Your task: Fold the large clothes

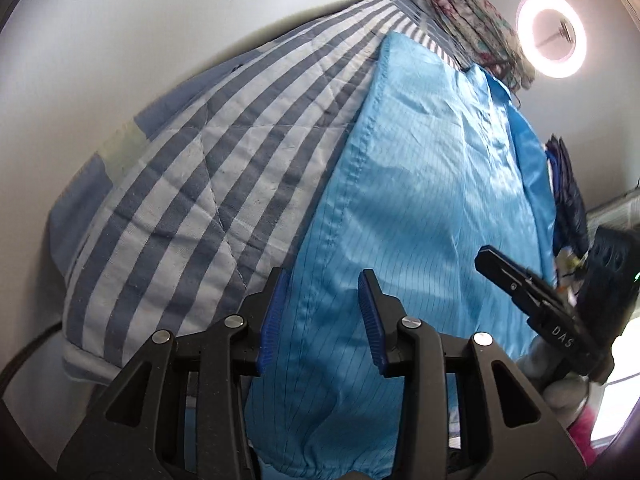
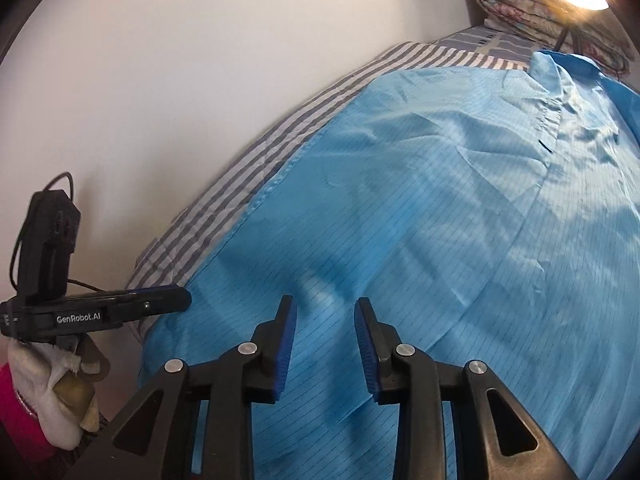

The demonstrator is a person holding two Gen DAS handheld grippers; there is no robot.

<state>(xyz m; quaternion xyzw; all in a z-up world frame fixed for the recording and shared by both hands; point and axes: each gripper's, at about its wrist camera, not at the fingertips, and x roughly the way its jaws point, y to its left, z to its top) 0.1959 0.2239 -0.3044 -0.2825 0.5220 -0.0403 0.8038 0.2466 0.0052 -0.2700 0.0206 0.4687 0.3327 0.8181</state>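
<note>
Two hand-held grippers: left hand-held gripper point(image 1: 322, 322) and right hand-held gripper point(image 2: 326, 346) both spread, pinching nothing.
Garment place: blue garment point(image 2: 420, 208) lies flat on the striped bed cover point(image 1: 192, 184), directly under and ahead of both.
Handling: likely light, limp, slick; may slide when dragged.
Hold: near hem below the fingers, pinching the stitched edge.
</note>
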